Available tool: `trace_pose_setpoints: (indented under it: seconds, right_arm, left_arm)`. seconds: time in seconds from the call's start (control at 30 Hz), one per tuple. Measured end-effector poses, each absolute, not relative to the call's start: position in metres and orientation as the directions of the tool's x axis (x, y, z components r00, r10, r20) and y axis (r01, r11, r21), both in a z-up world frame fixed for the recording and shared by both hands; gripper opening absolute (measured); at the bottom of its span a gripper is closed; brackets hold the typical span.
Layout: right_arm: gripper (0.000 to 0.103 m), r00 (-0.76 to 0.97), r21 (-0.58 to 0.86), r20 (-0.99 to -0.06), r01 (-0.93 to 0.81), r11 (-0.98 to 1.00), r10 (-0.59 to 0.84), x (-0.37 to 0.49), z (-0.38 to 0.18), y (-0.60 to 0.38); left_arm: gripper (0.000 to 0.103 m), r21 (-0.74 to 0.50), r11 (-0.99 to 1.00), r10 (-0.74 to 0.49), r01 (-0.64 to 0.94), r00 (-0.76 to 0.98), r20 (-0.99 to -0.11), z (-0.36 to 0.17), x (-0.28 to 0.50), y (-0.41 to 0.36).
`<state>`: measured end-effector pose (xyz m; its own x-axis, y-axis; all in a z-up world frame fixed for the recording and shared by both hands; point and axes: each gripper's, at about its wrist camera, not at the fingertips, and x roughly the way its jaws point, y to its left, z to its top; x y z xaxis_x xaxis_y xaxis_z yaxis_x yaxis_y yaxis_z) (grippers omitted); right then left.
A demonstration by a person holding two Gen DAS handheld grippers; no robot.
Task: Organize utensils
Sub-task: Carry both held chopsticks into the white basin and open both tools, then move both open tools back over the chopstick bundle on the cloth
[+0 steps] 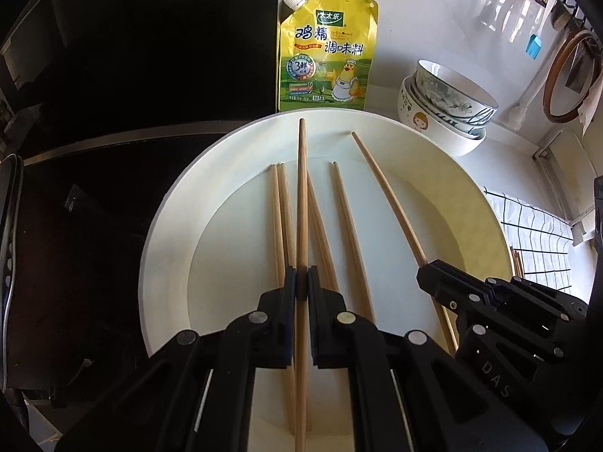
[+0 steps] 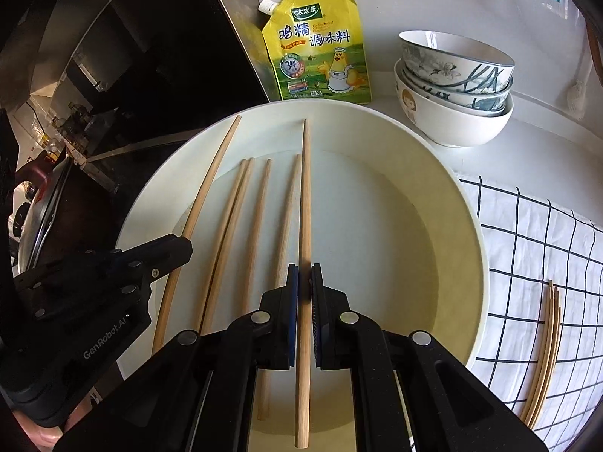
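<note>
- Left wrist view: the left tongs (image 1: 302, 286) fill the bottom centre, closed tight on a single wooden chopstick (image 1: 301, 203).
- That held chopstick runs nearly straight up the frame, its far end over the upper rim of a large cream plate (image 1: 169, 226) at the centre, its near end passing out at the bottom edge.
- Four loose chopsticks (image 1: 345, 226) lie on the plate under and beside it, long axes also running up the frame and fanning slightly.
- The right tongs (image 1: 427, 271) come in from the lower right and grip a second chopstick (image 1: 388, 199), which slants toward the upper left.
- Around the plate: a yellow seasoning pouch (image 1: 327, 52) at top centre, stacked bowls (image 1: 448, 109) at upper right, a checked cloth (image 1: 539, 241) at right, all on a white table (image 1: 414, 19); a dark cooktop (image 1: 132, 75) fills the left.

- Right wrist view: the right tongs (image 2: 304, 282) at bottom centre are clamped on their chopstick (image 2: 305, 196), which points almost straight up the frame over the plate (image 2: 433, 226).
- The left tongs (image 2: 184, 245) enter at middle left, holding their chopstick (image 2: 211, 180), which leans toward the upper right.
- The loose chopsticks (image 2: 260, 226) lie between the two held ones.
- A bundle of chopsticks (image 2: 546, 354) lies on the checked cloth (image 2: 527, 263) at lower right, long axis running up the frame.
- The pouch (image 2: 320, 45) stands at top centre, the bowls (image 2: 456, 83) at upper right.
</note>
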<state>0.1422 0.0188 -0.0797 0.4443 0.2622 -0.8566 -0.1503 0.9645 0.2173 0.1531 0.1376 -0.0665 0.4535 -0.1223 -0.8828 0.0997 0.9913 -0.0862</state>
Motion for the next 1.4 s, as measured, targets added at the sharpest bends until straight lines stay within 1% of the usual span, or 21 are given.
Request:
trace_pose_setpoints:
  seconds: [0.13,0.17,0.2,0.23,0.33,0.37,0.43,0.5,0.67,0.8,0.97,1.13,1.4]
  right_arm:
    - [0.007,0.439,0.217,-0.861,-0.139,0.966,0.257,0.142,-0.083,0.016]
    - [0.008,0.446,0.214,-0.859,-0.137,0.967,0.253,0.141,-0.083,0.015]
    - [0.013,0.451,0.209,-0.857,-0.134,0.969,0.248,0.142,-0.083,0.016]
    - [0.016,0.460,0.207,-0.853,-0.134,0.969,0.245,0.141,-0.082,0.015]
    - [0.016,0.472,0.200,-0.849,-0.131,0.971,0.238,0.138,-0.078,0.015]
    - [0.016,0.477,0.199,-0.847,-0.130,0.971,0.237,0.136,-0.077,0.014]
    - [0.016,0.483,0.199,-0.843,-0.133,0.971,0.239,0.133,-0.074,0.015]
    - [0.016,0.486,0.197,-0.841,-0.132,0.971,0.237,0.131,-0.072,0.015]
    - [0.016,0.485,0.192,-0.844,-0.124,0.974,0.228,0.123,-0.069,0.015]
    - [0.020,0.492,0.195,-0.841,-0.115,0.974,0.226,0.116,-0.065,0.011]
    - [0.020,0.518,0.197,-0.827,-0.099,0.975,0.220,0.102,-0.056,0.004]
    - [0.024,0.543,0.209,-0.811,-0.079,0.975,0.217,0.088,-0.047,-0.007]
    - [0.024,0.562,0.209,-0.799,-0.073,0.975,0.213,0.064,-0.037,-0.023]
  left_arm:
    - [0.007,-0.079,0.992,-0.114,0.097,0.432,-0.895,-0.074,0.153,0.138]
    - [0.007,-0.075,0.992,-0.110,0.098,0.432,-0.895,-0.074,0.152,0.138]
    - [0.007,-0.068,0.993,-0.104,0.098,0.435,-0.895,-0.074,0.151,0.138]
    - [0.007,-0.065,0.993,-0.102,0.099,0.438,-0.893,-0.074,0.150,0.139]
    - [0.008,-0.064,0.994,-0.099,0.093,0.445,-0.890,-0.071,0.149,0.142]
    - [0.010,-0.065,0.994,-0.097,0.088,0.446,-0.890,-0.070,0.149,0.144]
    - [0.022,-0.069,0.994,-0.098,0.080,0.450,-0.888,-0.068,0.147,0.148]
    - [0.030,-0.073,0.995,-0.099,0.075,0.454,-0.886,-0.064,0.143,0.152]
    - [0.031,-0.088,0.993,-0.112,0.074,0.462,-0.880,-0.059,0.135,0.155]
    - [0.032,-0.091,0.992,-0.120,0.086,0.455,-0.882,-0.057,0.129,0.153]
    - [0.033,-0.082,0.992,-0.117,0.096,0.464,-0.878,-0.051,0.122,0.151]
    - [0.039,-0.076,0.991,-0.122,0.113,0.488,-0.864,-0.040,0.113,0.146]
    - [0.039,-0.070,0.987,-0.135,0.148,0.500,-0.855,-0.028,0.093,0.129]
